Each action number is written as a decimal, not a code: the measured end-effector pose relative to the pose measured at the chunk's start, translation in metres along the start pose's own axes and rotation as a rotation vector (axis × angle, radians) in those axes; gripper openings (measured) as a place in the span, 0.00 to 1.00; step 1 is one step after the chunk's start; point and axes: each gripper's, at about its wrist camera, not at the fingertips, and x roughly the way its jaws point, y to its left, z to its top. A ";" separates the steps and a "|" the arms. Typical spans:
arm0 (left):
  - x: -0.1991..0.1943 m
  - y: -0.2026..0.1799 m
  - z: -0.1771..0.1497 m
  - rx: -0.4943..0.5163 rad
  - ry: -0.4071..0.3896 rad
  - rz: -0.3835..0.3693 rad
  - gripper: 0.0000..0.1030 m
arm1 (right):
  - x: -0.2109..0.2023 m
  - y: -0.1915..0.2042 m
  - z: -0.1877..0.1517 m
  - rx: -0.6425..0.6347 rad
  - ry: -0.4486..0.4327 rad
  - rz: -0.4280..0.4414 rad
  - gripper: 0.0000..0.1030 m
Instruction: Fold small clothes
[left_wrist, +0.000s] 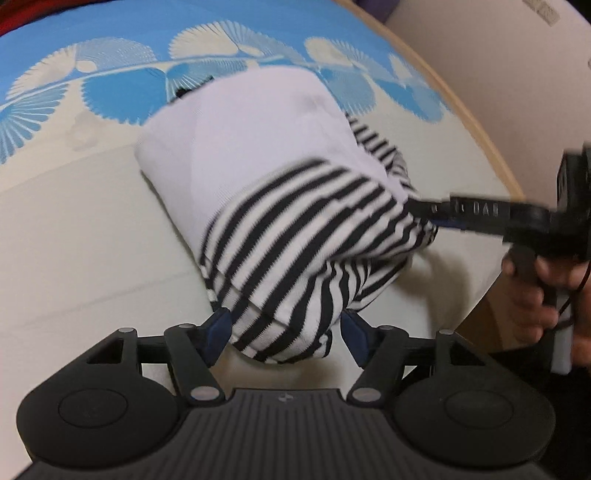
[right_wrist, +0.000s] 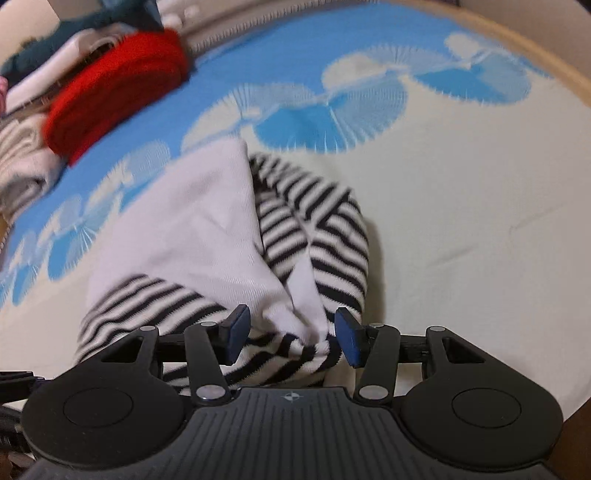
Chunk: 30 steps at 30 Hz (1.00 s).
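A small white garment with black-and-white striped parts (left_wrist: 258, 177) lies bunched on the cream and blue cloth (left_wrist: 74, 221). My left gripper (left_wrist: 286, 330) is open, its blue pads either side of the garment's near striped end. My right gripper (right_wrist: 291, 338) is open around a bunched white and striped corner (right_wrist: 295, 325). In the left wrist view the right gripper (left_wrist: 424, 206) reaches in from the right against the garment's side, held by a hand (left_wrist: 535, 280). The garment also shows in the right wrist view (right_wrist: 207, 229).
A pile of other clothes with a red item (right_wrist: 110, 88) on top sits at the far left of the cloth. The table's wooden rim (left_wrist: 461, 110) curves along the right.
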 end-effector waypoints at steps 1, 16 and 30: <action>0.006 -0.002 0.000 0.006 0.008 0.013 0.68 | 0.003 0.000 0.000 0.004 0.007 -0.001 0.50; -0.065 0.024 -0.026 0.337 -0.096 0.200 0.15 | -0.060 -0.007 -0.008 0.089 -0.068 0.377 0.04; -0.089 0.041 -0.040 0.270 -0.140 -0.035 0.42 | -0.037 0.022 -0.054 -0.296 0.253 0.179 0.05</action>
